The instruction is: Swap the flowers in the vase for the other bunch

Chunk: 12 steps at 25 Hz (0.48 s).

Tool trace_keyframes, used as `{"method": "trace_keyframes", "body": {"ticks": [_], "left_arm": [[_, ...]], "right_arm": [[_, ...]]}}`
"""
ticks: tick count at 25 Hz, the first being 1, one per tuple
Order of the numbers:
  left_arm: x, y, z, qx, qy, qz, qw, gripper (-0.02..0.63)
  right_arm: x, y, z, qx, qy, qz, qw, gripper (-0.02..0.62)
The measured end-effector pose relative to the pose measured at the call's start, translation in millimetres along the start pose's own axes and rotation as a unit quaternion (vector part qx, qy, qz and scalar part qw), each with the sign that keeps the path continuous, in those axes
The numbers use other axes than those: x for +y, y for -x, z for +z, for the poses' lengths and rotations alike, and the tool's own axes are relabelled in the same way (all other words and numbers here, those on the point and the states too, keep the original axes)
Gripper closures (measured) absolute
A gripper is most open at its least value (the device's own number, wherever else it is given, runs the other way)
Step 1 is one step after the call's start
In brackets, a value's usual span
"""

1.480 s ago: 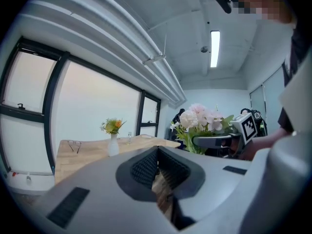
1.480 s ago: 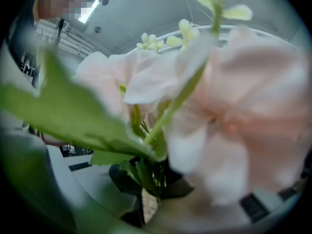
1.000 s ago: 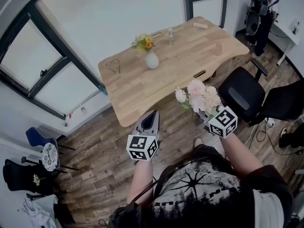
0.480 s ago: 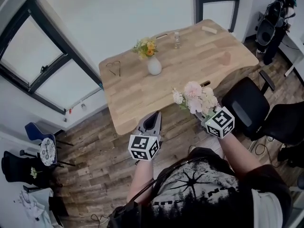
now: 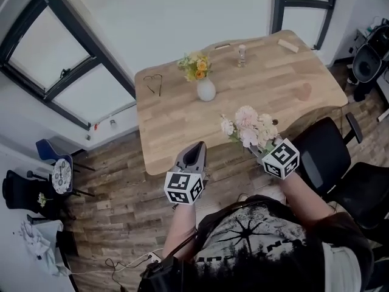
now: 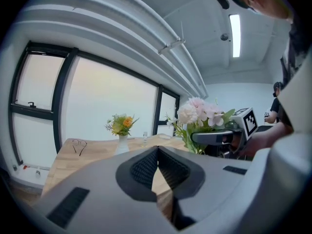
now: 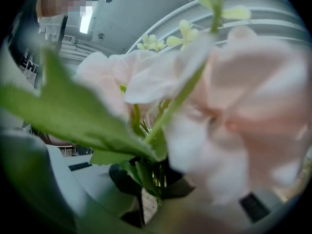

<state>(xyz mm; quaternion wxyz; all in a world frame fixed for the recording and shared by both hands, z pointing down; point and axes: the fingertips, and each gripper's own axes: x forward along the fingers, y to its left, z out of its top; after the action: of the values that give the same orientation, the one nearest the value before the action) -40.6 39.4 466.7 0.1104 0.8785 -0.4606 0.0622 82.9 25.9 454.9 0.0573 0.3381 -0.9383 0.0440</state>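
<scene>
Wooden table [image 5: 176, 121], plank floor [image 5: 118, 207], black chair [image 5: 326, 156], dark-framed windows [image 5: 37, 42]

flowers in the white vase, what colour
The vase flowers are yellow and orange, clearest in the left gripper view.

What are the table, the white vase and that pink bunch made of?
Table: pale wood, matte, grain and plank seams visible. White vase: smooth, probably glazed ceramic; too small to be sure. Pink bunch: likely artificial, with cloth-like petals and stiff, serrated leaves; real flowers cannot be ruled out.
</scene>
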Motion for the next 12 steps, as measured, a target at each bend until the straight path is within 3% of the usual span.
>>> {"method": "trace_keyframes", "body": {"ticks": [12], "left_arm": [[17, -40, 2, 0.0, 0.009, 0.066, 0.9978, 0.592]], "right_arm": [[-49, -16, -13, 0.006, -0.014, 0.049, 0.999, 0.561]]}}
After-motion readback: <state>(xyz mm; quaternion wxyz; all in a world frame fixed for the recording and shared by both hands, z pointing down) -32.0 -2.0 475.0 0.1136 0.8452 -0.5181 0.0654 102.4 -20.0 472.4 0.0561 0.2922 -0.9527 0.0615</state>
